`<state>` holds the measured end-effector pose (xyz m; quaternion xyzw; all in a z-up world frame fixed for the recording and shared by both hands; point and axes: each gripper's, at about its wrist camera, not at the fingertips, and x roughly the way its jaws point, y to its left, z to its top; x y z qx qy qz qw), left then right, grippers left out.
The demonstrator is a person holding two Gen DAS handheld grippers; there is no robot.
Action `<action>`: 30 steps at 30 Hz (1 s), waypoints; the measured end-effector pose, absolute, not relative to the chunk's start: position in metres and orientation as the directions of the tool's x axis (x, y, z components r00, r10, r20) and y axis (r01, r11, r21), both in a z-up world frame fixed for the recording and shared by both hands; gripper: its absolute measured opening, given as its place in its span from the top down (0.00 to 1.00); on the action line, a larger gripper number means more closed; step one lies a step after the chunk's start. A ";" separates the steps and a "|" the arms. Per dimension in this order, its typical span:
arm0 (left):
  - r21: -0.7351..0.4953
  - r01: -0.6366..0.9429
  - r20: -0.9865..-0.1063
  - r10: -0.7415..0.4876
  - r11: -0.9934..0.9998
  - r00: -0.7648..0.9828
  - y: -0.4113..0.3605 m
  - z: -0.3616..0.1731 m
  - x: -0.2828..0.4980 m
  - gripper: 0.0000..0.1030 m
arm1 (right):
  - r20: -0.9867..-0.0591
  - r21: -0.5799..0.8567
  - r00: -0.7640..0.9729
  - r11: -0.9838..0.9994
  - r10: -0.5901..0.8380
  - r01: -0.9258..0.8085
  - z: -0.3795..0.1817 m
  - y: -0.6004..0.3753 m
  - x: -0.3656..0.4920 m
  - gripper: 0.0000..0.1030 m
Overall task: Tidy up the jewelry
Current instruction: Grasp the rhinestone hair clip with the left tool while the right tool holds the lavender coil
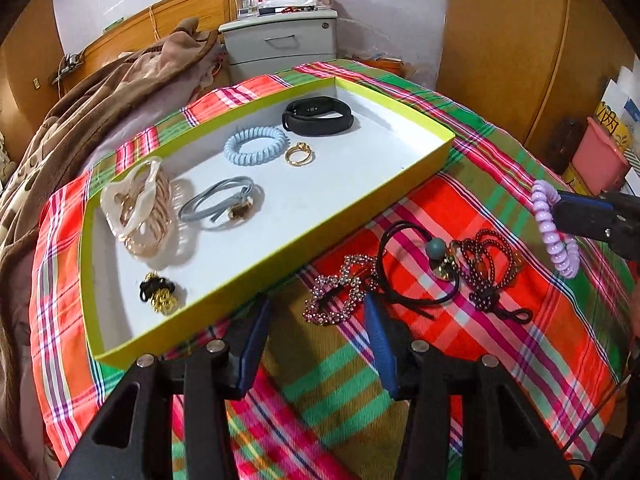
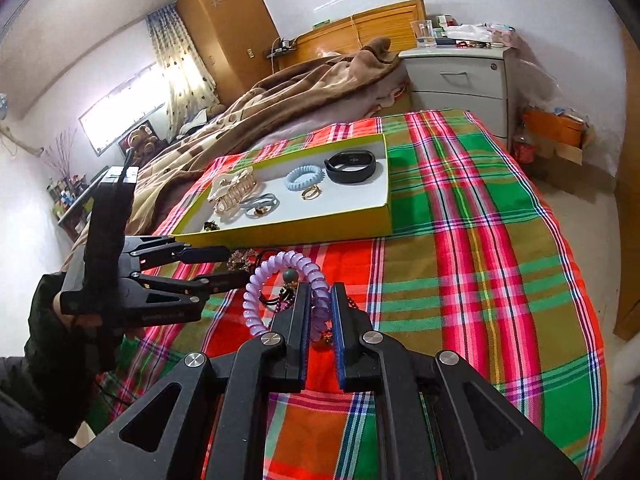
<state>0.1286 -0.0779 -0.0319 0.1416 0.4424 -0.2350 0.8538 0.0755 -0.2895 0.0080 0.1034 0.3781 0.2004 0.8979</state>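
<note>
A yellow-green tray with a white floor lies on the plaid cloth. It holds a black band, a blue coil tie, a gold ring, a grey tie, a clear claw clip and a black-gold piece. In front of it lie a pink rhinestone tie, a black cord with a teal bead and a dark bead bracelet. My left gripper stands open just before the rhinestone tie. Further right, my right gripper is shut on a purple coil tie, held above the cloth.
A brown blanket is heaped on the bed beyond the tray. A grey drawer cabinet with clutter on top stands behind. A pink bin sits on the floor at the right. A dark sleeve holds the left gripper.
</note>
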 end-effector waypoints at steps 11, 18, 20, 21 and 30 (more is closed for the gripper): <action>0.044 0.585 -0.819 -0.306 0.810 0.486 -0.097 -0.032 0.133 0.52 | -0.640 0.351 0.630 0.897 0.439 -0.269 0.003 -0.292 0.074 0.90; 0.061 0.577 -0.816 -0.292 0.815 0.499 -0.101 -0.032 0.130 0.52 | -0.632 0.361 0.627 0.889 0.455 -0.281 0.003 -0.290 0.075 0.90; 0.068 0.582 -0.816 -0.291 0.810 0.500 -0.102 -0.031 0.128 0.59 | -0.628 0.363 0.629 0.888 0.458 -0.284 0.003 -0.289 0.074 0.90; 0.062 0.586 -0.818 -0.296 0.808 0.494 -0.103 -0.031 0.128 0.61 | -0.628 0.362 0.630 0.888 0.457 -0.283 0.003 -0.289 0.075 0.90; 0.039 0.579 -0.823 -0.302 0.814 0.481 -0.104 -0.030 0.123 0.78 | -0.621 0.364 0.638 0.889 0.455 -0.279 0.005 -0.292 0.072 0.90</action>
